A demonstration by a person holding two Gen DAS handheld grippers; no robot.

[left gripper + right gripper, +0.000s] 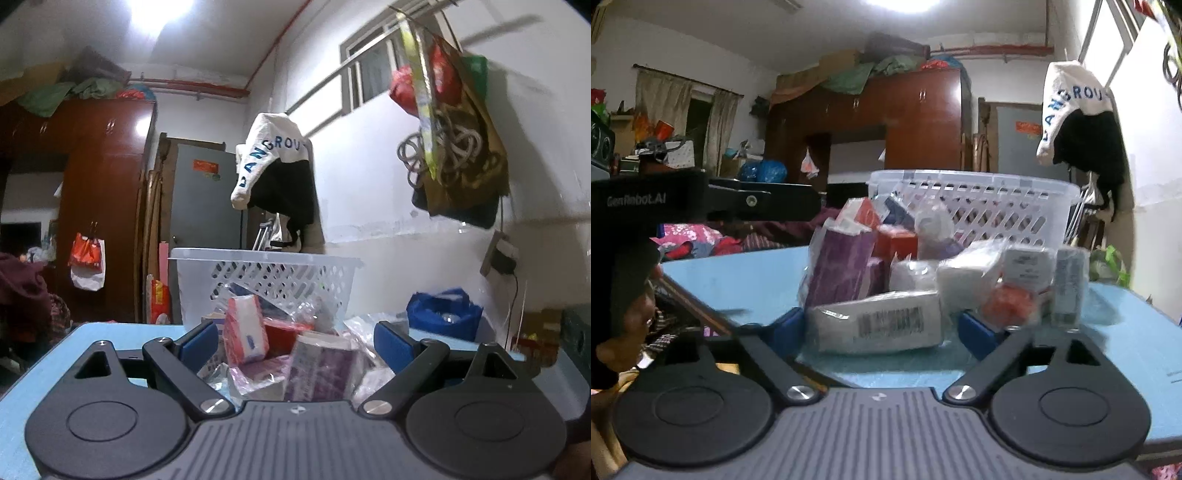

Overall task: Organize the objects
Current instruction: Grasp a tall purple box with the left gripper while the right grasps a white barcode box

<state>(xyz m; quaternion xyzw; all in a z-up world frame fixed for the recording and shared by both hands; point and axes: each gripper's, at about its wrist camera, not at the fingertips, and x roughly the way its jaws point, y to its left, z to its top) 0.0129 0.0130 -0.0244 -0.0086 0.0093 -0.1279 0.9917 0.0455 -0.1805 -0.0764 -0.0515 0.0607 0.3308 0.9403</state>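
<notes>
Nearest the left wrist camera, the left gripper (295,341) is standing with its jaws spread wide, its blue pads (201,341) flanking but not pressing the near side of a heap of wrapped packets (295,354) lying on the light blue table (110,334).

In the right wrist view, the right gripper (882,328) is likewise standing open, a white barcoded box (879,325) lying between its pads (785,328), which are not visibly pressing on it. A purple box (838,273) is leaning behind that box.

Behind the heap, toward the table's far edge, a white perforated basket (266,278) is sitting upright. Farther off, a jacket (275,166) is hanging by the wall.
</notes>
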